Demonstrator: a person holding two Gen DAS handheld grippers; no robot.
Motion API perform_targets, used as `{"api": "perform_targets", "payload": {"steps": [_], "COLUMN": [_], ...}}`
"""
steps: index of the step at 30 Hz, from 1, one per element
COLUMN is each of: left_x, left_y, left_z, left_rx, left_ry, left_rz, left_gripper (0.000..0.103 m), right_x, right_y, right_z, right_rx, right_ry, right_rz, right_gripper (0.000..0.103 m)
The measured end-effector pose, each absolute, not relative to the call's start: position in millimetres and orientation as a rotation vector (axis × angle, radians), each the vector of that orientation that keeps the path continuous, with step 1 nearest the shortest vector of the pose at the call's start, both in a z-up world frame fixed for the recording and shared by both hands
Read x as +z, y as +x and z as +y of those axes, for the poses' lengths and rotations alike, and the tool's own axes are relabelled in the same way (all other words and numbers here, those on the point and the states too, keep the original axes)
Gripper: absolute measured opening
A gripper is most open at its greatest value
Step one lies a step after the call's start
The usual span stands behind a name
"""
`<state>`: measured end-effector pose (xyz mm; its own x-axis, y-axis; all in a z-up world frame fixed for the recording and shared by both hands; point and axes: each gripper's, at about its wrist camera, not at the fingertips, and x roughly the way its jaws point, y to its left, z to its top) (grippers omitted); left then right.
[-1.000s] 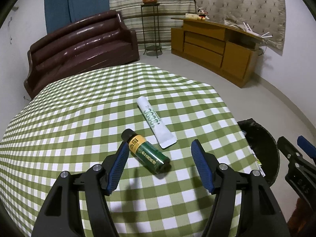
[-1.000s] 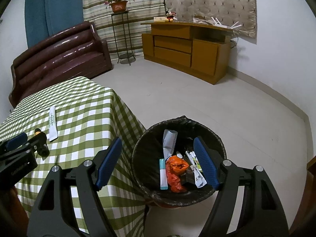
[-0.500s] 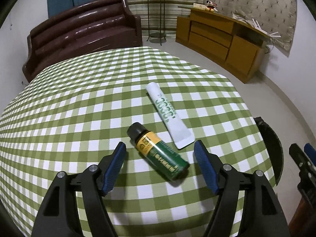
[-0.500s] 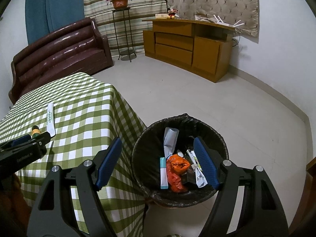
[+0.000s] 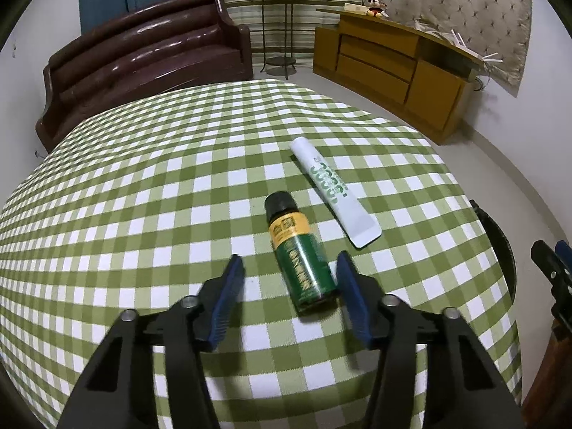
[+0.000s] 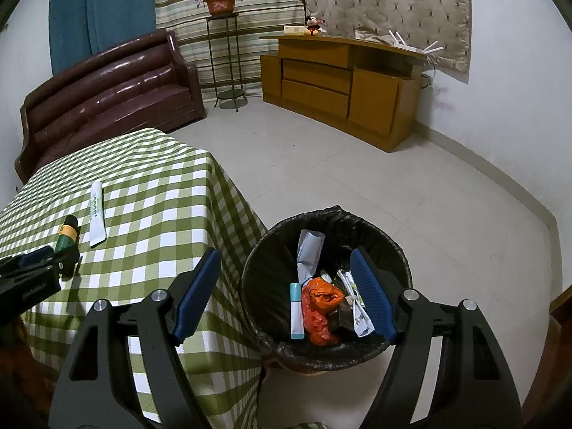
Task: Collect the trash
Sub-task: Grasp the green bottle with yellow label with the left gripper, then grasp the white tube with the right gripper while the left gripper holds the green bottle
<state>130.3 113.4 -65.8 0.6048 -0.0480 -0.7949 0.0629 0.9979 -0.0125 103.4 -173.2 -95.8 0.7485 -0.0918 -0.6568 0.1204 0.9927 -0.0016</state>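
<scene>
Bottle (image 5: 300,255) lies on the green checked bench (image 5: 143,186), its bottom end between the wide-open fingers of the left tool (image 5: 287,295). A white tube (image 5: 332,196) lies just beside the bottle. Round bottles roll, so a crooked squeeze could push it away. From the right side, the right tool (image 6: 284,295) hangs open and empty over the trash bin (image 6: 397,250) beside the bench.

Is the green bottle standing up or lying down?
Lying down. The green bottle rests on its side on the checked tablecloth, black cap pointing away, between the open left gripper fingers.
</scene>
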Motion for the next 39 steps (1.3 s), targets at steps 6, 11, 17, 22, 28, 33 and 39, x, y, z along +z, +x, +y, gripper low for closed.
{"api": "perform_targets", "payload": {"steps": [6, 11, 17, 22, 28, 33, 39], "left_x": [-61, -58, -53, -50, -49, -48, -50], "left_y": [133, 130, 120, 110, 97, 91, 89], "left_z": [117, 132, 162, 196, 242, 275, 305], "left_rx": [-0.113, -0.11, -0.077, -0.03, 0.036, 0.091, 0.129], "left_ry": [0.041, 0.025, 0.015, 0.022, 0.004, -0.014, -0.038], "left_rz": [0.9, 0.898, 0.878, 0.859, 0.855, 0.854, 0.858], "left_gripper": [0.025, 0.025, 0.025, 0.025, 0.025, 0.025, 0.025], "right_x": [-88, -82, -76, -77, -86, -94, -99], "right_y": [99, 101, 107, 120, 142, 159, 178], "right_z": [-162, -145, -115, -82, -38, -9, 4], "right_rx": [-0.105, -0.084, -0.036, 0.021, 0.089, 0.113, 0.119], "right_ry": [0.022, -0.007, -0.041, -0.065, -0.094, -0.137, -0.152], "right_rz": [0.708, 0.704, 0.709, 0.725, 0.77, 0.802, 0.833], "right_gripper": [0.073, 0.073, 0.073, 0.073, 0.073, 0.073, 0.071]}}
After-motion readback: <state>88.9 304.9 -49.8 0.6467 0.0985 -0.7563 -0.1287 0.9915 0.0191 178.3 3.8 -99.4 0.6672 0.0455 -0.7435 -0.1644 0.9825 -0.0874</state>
